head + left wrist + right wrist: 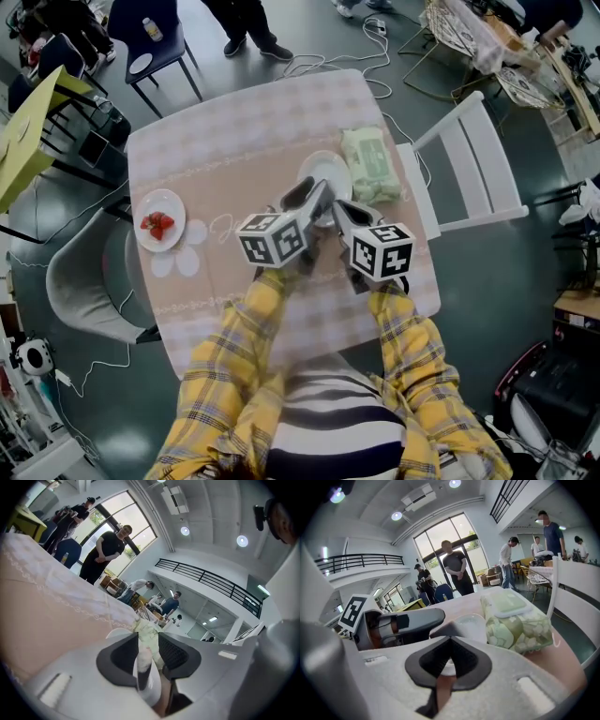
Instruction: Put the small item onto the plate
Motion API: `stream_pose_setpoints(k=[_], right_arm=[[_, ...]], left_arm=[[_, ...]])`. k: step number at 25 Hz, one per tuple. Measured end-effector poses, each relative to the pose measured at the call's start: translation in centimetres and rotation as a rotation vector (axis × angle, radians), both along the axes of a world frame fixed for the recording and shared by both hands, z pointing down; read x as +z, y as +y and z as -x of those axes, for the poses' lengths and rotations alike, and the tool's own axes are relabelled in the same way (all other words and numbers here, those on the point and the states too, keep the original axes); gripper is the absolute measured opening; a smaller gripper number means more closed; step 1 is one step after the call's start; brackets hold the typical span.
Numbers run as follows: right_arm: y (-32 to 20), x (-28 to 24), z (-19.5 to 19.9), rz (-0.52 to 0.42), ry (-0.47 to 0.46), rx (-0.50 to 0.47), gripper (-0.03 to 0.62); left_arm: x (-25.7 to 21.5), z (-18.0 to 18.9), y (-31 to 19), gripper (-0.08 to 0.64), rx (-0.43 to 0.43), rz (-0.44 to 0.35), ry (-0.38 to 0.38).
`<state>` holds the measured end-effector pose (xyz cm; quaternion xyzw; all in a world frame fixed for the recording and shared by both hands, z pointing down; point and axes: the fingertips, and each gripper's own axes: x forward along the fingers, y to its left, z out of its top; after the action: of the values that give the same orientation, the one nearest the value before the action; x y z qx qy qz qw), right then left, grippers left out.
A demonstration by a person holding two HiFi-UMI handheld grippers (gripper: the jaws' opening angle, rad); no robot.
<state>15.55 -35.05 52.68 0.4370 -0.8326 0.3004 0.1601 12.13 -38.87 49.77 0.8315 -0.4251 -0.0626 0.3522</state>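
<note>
An empty white plate sits at the middle of the checked tablecloth. My left gripper reaches over its near rim. In the left gripper view the jaws stand apart with the white plate rim upright in the gap and a slit showing beside it. My right gripper is just right of it, its jaws meeting at the tips with nothing held. In the right gripper view the plate lies just beyond them. Red strawberries lie on a second white plate at the far left.
A green pack of wet wipes lies right of the centre plate, touching or nearly touching it. A white chair stands at the table's right side, a grey chair at its left. People stand beyond the far edge.
</note>
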Motion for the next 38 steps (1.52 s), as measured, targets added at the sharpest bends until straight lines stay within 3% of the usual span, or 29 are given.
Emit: stream_pose_setpoints(k=[15, 21, 30, 38], right_arm=[[0.4, 0.3, -0.1, 0.000, 0.016, 0.003, -0.003], [1.0, 0.8, 0.0, 0.010, 0.020, 0.013, -0.003], [2.7, 0.9, 0.3, -0.003, 0.034, 0.046, -0.003], [6.3, 1.3, -0.2, 0.012, 0.042, 0.070, -0.003]], left_arm=[[1.4, 0.7, 0.9, 0.080, 0.013, 0.031, -0.099], [1.9, 2.0, 2.3, 0.016, -0.016, 0.045, -0.133], [1.2, 3.4, 6.4, -0.002, -0.011, 0.014, -0.135], [1.7, 3.9, 11.5, -0.002, 0.030, 0.039, -0.159]])
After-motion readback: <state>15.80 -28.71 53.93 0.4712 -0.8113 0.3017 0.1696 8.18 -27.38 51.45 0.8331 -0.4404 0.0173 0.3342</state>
